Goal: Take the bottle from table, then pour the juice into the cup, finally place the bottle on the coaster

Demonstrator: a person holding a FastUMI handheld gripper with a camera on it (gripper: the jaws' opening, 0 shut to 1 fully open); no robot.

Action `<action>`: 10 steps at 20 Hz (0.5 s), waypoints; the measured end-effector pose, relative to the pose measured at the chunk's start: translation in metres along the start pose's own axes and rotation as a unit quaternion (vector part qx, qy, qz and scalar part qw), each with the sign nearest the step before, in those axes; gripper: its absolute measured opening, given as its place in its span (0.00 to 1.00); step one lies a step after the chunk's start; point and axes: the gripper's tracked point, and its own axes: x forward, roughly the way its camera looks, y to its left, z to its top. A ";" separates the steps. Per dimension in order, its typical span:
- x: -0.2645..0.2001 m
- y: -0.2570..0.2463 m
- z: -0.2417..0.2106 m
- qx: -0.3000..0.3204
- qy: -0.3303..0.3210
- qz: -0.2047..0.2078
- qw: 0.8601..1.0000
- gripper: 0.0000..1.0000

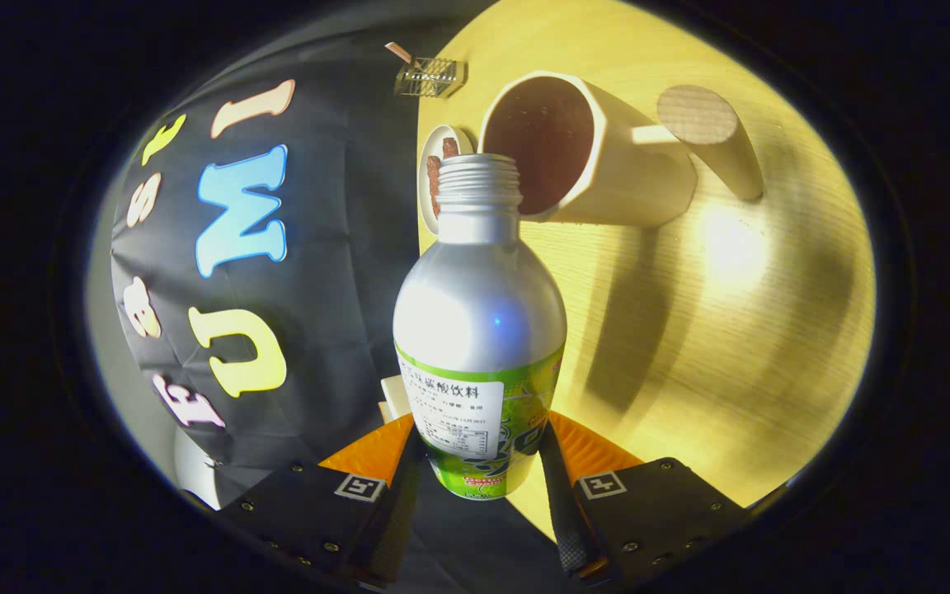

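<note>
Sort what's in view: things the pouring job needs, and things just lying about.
Job: silver bottle, cap off, clamped between the gripper fingers; white cup just beyond its open mouth; round wooden coaster past the cup.

Lying about: small dish beside the cup; clear box further back.

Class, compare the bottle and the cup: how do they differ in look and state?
The bottle is silvery metal with a green label; the cup is plain cream with a dark inside. The bottle has a narrow threaded neck; the cup has a wide mouth. The gripper clamps the bottle; the cup stands free on the table. Both are open-topped.
</note>
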 end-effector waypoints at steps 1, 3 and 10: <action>0.001 -0.003 -0.001 -0.020 -0.005 -0.004 1.000 0.70; 0.003 -0.012 -0.002 -0.060 -0.014 -0.020 0.998 0.70; 0.010 -0.032 -0.002 -0.173 -0.035 -0.057 0.983 0.71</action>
